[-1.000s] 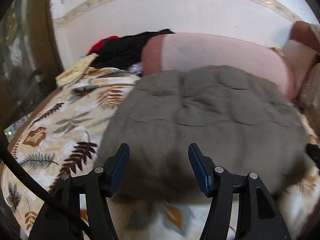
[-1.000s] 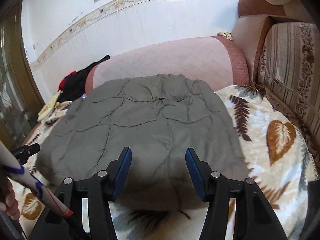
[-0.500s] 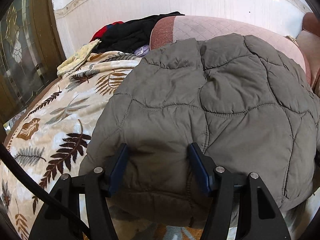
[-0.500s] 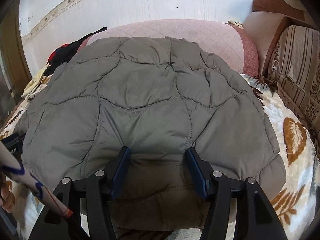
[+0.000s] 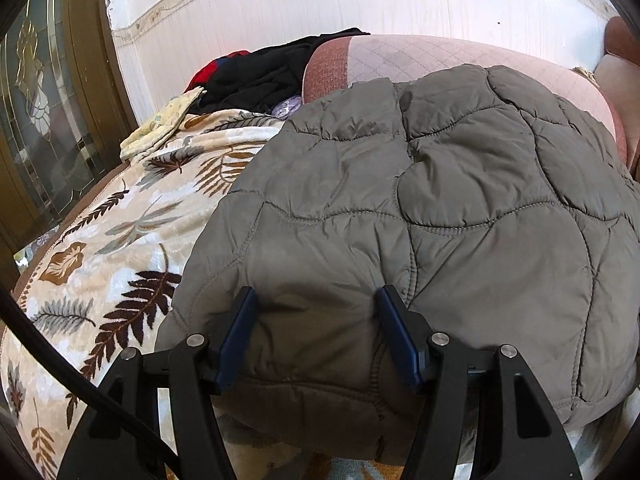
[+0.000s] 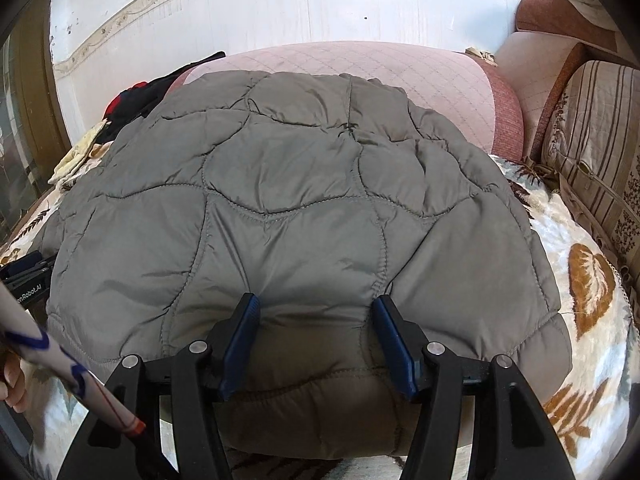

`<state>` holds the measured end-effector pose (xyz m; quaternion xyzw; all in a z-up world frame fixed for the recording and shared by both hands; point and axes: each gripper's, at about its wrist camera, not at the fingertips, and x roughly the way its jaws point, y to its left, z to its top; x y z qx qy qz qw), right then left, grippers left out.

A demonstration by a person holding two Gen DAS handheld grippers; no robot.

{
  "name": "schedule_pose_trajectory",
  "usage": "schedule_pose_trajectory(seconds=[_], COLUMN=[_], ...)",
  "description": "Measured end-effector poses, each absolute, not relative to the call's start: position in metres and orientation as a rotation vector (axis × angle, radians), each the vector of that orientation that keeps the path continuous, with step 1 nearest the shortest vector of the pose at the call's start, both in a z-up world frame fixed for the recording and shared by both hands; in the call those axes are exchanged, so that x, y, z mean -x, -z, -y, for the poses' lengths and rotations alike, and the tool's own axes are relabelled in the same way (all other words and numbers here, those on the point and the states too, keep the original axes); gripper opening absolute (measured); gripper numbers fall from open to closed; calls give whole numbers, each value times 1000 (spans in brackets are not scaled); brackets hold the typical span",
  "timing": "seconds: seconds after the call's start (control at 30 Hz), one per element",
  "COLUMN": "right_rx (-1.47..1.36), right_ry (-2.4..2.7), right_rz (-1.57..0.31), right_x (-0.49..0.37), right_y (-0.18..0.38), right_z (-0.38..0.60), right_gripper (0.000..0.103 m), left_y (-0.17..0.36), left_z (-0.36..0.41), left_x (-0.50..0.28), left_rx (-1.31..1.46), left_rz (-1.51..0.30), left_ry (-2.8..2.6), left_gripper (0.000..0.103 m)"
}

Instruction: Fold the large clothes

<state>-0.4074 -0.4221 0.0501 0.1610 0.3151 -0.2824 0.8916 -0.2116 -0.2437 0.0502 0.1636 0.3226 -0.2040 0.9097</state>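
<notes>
Right now I have the grey quilted jacket [image 6: 288,208] lying on the leaf-print blanket [image 5: 120,248], its near hem bulging between both spread grippers. Left gripper [image 5: 316,336] and right gripper [image 6: 316,340] are unclenched, pinching nothing. Slippery padding could squirm out, or I'd snag the blanket underneath.

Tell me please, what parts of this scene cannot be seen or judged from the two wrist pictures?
- Jacket underside and front: hidden in both views; only its quilted top shows.
- Blanket under the jacket: covered by it in both views.
- Left gripper and right gripper: whether the pads press the padded hem cannot be told.
- Pile of dark clothes: too bunched to separate the items.
- Hand: cut off by the left edge, right wrist view.
</notes>
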Motion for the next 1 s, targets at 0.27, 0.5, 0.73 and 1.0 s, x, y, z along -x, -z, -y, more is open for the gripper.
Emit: schedule_pose_trajectory(seconds=[0.27,0.5,0.73,1.0], right_rx=[-381,-449,-481,-477], right_ry=[570,641,658,675], right_rz=[-628,-544,-630,-575], right_x=[416,440,434,442], right_y=[-61,-80,-57,-70], right_z=[425,446,454,452], right_gripper=[64,64,66,66], left_y=[-51,-51,-52,-52], left_z=[242,242,242,242], left_x=[209,208,208,207], left_rx=[-335,-332,-336,-331], left_rz=[-671,-674,-672,-679], left_ry=[431,434,432,437], left_gripper=[62,62,62,62])
